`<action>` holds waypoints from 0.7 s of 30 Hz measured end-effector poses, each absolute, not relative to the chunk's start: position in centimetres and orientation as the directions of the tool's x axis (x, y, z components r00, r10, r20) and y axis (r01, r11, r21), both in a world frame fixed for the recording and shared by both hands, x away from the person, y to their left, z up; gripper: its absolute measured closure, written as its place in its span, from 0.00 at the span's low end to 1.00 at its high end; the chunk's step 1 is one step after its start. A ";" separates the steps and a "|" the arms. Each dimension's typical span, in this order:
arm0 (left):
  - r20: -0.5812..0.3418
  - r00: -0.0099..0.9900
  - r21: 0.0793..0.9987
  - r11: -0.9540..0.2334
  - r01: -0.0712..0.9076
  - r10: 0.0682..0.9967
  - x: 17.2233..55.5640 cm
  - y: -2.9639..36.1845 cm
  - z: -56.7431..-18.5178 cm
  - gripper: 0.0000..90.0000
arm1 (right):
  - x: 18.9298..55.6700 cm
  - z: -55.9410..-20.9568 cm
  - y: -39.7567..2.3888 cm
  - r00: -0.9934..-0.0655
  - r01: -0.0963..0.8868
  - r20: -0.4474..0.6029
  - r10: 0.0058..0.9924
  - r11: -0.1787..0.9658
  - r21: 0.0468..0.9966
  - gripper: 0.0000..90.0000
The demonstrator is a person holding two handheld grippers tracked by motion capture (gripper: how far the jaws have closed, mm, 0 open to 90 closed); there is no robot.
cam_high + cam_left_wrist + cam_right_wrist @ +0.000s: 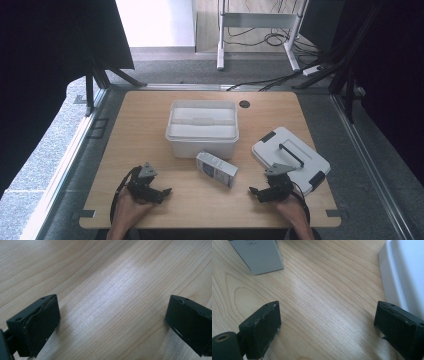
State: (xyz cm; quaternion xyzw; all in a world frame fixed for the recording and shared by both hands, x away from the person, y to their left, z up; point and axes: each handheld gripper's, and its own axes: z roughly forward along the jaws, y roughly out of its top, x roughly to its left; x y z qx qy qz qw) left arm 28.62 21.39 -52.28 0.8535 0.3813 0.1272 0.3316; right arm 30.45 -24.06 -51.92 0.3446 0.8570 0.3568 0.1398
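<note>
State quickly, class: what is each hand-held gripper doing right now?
Left hand-held gripper: open, holding nothing, above bare table.
Right hand-held gripper: open, holding nothing.

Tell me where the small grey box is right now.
In the high view, the small grey box lies mid-table, just in front of the white bin, left of the lid.

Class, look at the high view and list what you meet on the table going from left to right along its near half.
left gripper → small grey box → right gripper → white lid with black handle
</note>
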 end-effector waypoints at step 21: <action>-0.036 0.677 0.663 -0.490 0.567 0.735 28.6 21.4 -52.3 0.00 | 30.7 -47.7 -22.4 -0.789 0.483 0.039 0.613 0.580 0.655 0.14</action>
